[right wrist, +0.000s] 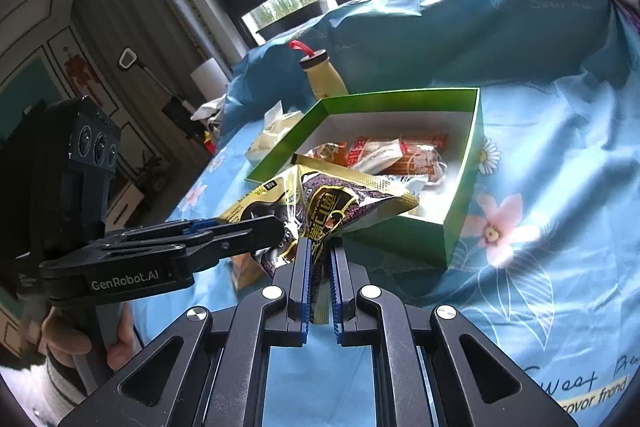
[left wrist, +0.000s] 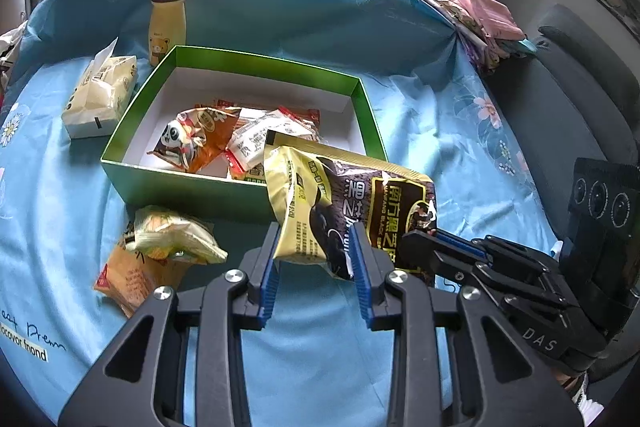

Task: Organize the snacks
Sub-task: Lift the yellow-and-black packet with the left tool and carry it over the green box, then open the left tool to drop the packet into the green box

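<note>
Gripping one gold-and-black foil snack pouch with both my grippers at once. My left gripper has its blue ribbed pads clamped on the pouch's lower edge; my right gripper is pinched nearly closed on the pouch's bottom corner. In the left wrist view the right gripper's black fingers come in from 3 o'clock onto the pouch's corner. The pouch hangs off the cloth, its top overlapping the near rim of one open green cardboard box with white inside, toward the box's 5 o'clock corner.

Inside the box: one orange packet with a panda print at the 8 o'clock side, plus about three red-and-white wrapped snacks in the middle; the exact count is unclear, they overlap.

Outside the box, at its 7 o'clock: two loose snacks, one yellow-green crinkly packet lying on top of one orange flat packet.

At the box's 9 o'clock, one white soft tissue pack. At its 11 o'clock, one yellow bottle with a bear print, brown cap and red loop, upright.

All on one light blue floral cloth.
</note>
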